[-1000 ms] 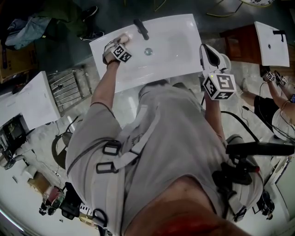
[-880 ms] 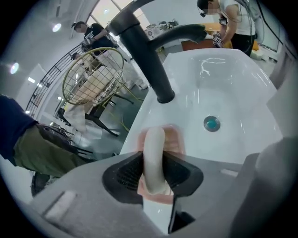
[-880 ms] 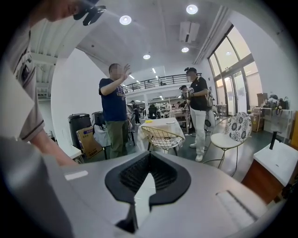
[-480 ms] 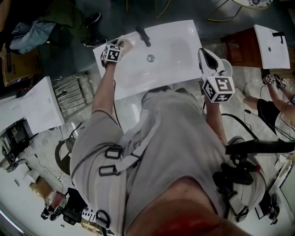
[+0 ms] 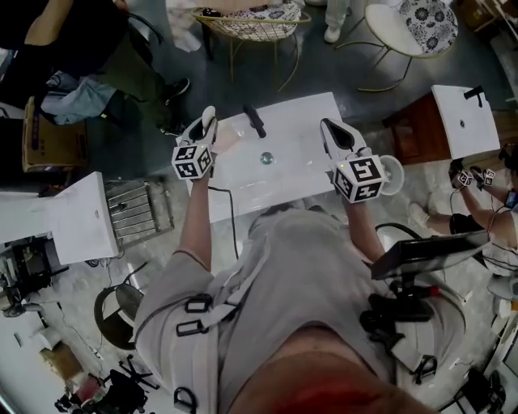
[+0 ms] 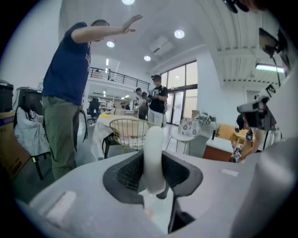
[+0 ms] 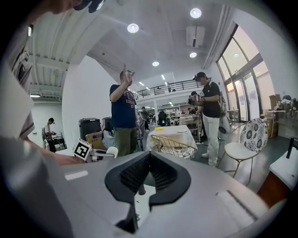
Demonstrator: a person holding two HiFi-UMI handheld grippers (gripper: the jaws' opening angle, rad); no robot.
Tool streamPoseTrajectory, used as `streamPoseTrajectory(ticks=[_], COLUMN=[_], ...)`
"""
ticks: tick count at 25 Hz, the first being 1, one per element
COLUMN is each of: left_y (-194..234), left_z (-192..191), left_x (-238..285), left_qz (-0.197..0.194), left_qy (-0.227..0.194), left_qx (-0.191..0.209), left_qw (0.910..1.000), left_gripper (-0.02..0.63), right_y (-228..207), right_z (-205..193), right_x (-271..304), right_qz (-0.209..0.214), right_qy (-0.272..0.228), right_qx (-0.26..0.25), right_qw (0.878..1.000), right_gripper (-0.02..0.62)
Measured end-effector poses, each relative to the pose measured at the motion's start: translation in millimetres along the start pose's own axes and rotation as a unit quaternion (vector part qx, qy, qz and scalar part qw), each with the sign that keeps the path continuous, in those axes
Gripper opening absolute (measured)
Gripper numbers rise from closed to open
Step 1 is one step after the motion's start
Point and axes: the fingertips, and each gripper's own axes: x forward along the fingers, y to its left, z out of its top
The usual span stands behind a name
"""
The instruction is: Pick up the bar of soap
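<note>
A pale, rounded bar of soap (image 6: 153, 153) stands upright between the dark pads of my left gripper (image 6: 153, 139), which is shut on it. In the head view the left gripper (image 5: 208, 123) is held up over the back left corner of the white sink (image 5: 312, 182), left of the black faucet (image 5: 254, 121). My right gripper (image 5: 330, 128) hovers over the sink's right edge. In its own view the right gripper (image 7: 149, 160) has its pads together with nothing between them. That view also catches the left gripper's marker cube (image 7: 82, 149).
A drain (image 5: 265, 158) sits mid-basin. Another white basin on a wooden cabinet (image 5: 465, 121) stands at the right, and a white basin (image 5: 77, 218) beside a metal rack (image 5: 133, 214) at the left. A wire chair (image 5: 243, 28), a round chair (image 5: 413, 20) and standing people are beyond the sink.
The left gripper has risen from the sink's back left corner with the soap in it and has rolled. The right gripper shifted slightly inward over the sink's edge.
</note>
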Motion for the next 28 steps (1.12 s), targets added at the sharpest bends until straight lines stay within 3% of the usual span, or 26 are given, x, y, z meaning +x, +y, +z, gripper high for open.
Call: streamPoseTrajectory(ticks=[4,8,15,20,28], left_y=[-36,-74,-125,-145,-140], left_z=[69,127,202,218,209], left_x=[-42,-90,-159,-185,-186], left_qz=[-0.005,-0.014,-0.021,-0.019,-0.012], left_qy=[-0.1,-0.183,-0.279,-0.304,-0.29], left_qx=[-0.024,-0.04,-0.028,-0.005,-0.022], left_qw=[0.9947,0.9821,0.9597,0.9524,0.9567], left_gripper=[0.117,0.117,0.117,0.117,0.117], right_y=[12,27,49,60,62], right_z=[25,46,89,104,98], right_x=[10,15,15,8,8], right_qz=[0.024,0.046,0.08,0.093,0.097], right_qy=[-0.02,-0.034,-0.077,-0.102,-0.09], right_qx=[-0.015,-0.024,-0.033,-0.034,-0.03], right_qw=[0.999,0.998,0.993,0.99,0.991], right_gripper=[0.002,0.002,0.002,0.002,0.002])
